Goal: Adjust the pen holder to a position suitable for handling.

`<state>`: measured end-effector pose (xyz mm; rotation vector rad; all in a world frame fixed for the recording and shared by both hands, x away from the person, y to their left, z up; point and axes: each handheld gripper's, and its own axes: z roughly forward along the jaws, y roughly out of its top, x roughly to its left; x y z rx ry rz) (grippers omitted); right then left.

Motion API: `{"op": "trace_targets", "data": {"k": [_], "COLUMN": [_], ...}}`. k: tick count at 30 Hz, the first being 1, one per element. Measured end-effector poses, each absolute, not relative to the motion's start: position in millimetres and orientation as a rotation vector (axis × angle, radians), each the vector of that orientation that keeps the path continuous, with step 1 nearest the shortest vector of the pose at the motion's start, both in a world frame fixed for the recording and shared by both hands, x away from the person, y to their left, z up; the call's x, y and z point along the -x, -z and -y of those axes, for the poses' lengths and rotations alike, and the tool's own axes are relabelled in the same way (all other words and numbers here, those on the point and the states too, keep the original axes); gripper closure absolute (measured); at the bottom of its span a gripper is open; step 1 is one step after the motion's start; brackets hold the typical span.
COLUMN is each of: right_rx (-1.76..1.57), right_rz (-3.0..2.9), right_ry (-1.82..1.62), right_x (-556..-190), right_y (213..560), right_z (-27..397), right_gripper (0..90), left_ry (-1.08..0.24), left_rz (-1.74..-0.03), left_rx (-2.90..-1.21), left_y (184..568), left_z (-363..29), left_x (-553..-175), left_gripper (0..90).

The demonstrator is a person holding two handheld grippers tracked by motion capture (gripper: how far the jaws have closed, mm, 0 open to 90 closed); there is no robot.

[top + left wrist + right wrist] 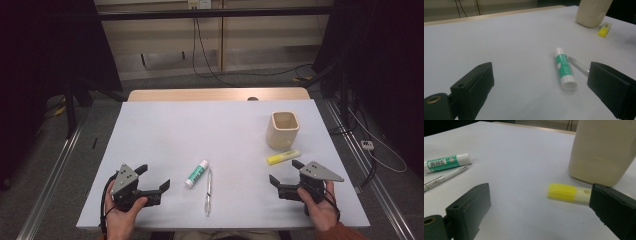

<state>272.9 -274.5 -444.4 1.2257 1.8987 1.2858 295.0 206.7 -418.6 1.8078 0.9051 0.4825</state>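
1. Seen from the high view, the yellow highlighter lies just ahead of the right gripper, nearer it than the left gripper; both are wide, empty.
2. Along the left gripper view, the glue stick lies ahead.
3. Along the right gripper view, the highlighter lies crosswise before the cup.

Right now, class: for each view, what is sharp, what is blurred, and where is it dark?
High view: table evenly lit, room edges dark. Left gripper view: glue stick fairly sharp, near jaws soft, cup cut by the frame's top. Right gripper view: highlighter and cup fairly clear, jaws soft, with faint shadow beneath the highlighter.
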Motion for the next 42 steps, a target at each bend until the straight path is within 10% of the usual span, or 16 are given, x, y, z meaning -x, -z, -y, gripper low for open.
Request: {"op": "trace_targets", "data": {"k": [42], "right_rx": [-1.388], "right_rz": [-2.007], "right_ry": [-1.019], "right_x": [-362.3], "right_y": [372.2], "right_z": [318.8], "right_gripper": [4.6], "left_ry": [-0.421], "left_rz": [-0.911], "left_rx": [-1.793], "left_y": [419.6], "left_z": [-212.2], "left_x": [-296.0], "left_gripper": [6.9]}}
